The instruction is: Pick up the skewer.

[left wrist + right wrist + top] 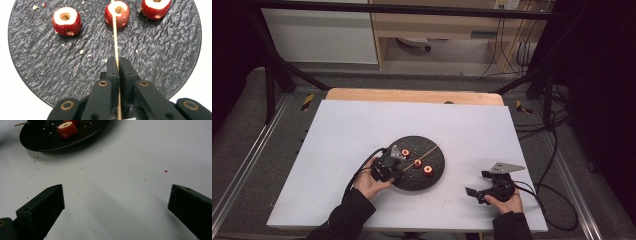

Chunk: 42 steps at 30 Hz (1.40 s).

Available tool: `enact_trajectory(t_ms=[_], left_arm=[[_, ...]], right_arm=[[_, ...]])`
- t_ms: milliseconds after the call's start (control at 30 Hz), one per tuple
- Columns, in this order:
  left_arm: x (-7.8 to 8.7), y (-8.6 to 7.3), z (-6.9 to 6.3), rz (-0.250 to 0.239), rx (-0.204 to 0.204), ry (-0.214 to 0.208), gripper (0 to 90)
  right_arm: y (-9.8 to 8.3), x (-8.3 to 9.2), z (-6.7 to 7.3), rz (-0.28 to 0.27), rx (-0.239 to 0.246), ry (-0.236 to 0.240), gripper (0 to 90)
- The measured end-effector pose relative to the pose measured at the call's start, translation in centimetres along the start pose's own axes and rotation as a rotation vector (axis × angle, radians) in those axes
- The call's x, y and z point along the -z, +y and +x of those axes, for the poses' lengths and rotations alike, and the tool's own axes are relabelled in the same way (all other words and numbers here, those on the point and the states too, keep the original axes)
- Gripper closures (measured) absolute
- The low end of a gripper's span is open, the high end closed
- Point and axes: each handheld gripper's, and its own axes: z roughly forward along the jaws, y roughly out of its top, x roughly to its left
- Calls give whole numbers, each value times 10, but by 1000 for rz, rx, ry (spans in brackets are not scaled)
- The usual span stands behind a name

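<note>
Thin wooden skewer point(115, 37) in left gripper point(118, 65)

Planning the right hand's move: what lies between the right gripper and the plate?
Bare white table with a few crumbs, seen in the right gripper view between the right gripper and the plate.

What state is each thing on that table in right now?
Left tool: shut on the skewer.
Right tool: open, nothing between its jaws, over bare table.
Skewer: thin, held at one end, passing over the middle fruit piece.
Fruit pieces: three, red, cored, loose on the plate.
Plate: dark, round, flat on the table, crumbs on it.
Table: white top, a few crumbs.
</note>
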Motion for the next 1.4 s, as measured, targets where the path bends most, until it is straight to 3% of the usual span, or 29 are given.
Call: enact_trajectory(t_ms=[333, 567, 1000, 1400], left_arm=[[4, -3, -1, -25, 4, -1, 879], [15, -10, 1, -71, 20, 1, 880], [41, -39, -1, -183, 68, 21, 880], [51, -74, -3, -245, 106, 27, 880]], right_arm=[[0, 0, 0, -2, 2, -1, 13], [0, 0, 0, -3, 1, -2, 13], [0, 0, 0, -5, -9, -2, 11], [3, 2, 0, 2, -36, -9, 11]])
